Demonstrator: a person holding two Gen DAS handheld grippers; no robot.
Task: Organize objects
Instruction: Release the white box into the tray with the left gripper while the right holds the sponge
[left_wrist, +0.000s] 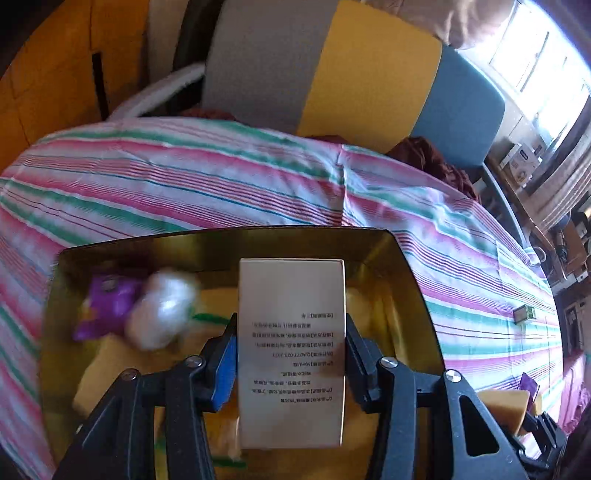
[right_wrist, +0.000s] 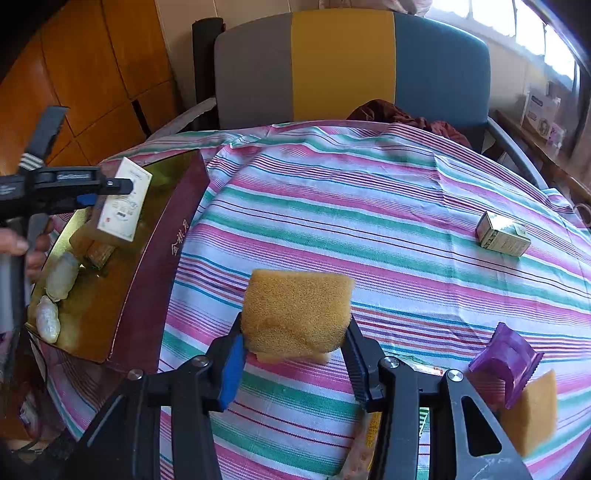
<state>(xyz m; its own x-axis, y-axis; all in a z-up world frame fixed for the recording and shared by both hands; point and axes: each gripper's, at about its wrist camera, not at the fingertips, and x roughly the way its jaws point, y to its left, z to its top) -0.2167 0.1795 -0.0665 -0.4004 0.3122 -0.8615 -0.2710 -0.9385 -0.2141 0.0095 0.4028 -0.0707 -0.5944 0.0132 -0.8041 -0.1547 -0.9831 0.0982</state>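
Striped cotton cloth (right_wrist: 369, 206) in pink, green and white covers a round worktop, with a grey, yellow and teal padded chair (right_wrist: 343, 62) behind it. At the worktop's left edge sits a shallow rectangular box (right_wrist: 162, 236), maroon outside and shiny gold inside. The left gripper (left_wrist: 291, 354) hangs over it, jaws clamped on a tall cream carton (left_wrist: 291, 332) printed with small text; below, blurred, lie a purple wrapper (left_wrist: 107, 306) and a white crinkled packet (left_wrist: 162, 314). The right gripper (right_wrist: 295, 343) holds a porous orange sponge (right_wrist: 295, 314) squeezed between its jaws just above the cloth. A small gold carton (right_wrist: 502, 234) lies well apart to the right; a ridged purple packet (right_wrist: 506, 362) rests nearer.
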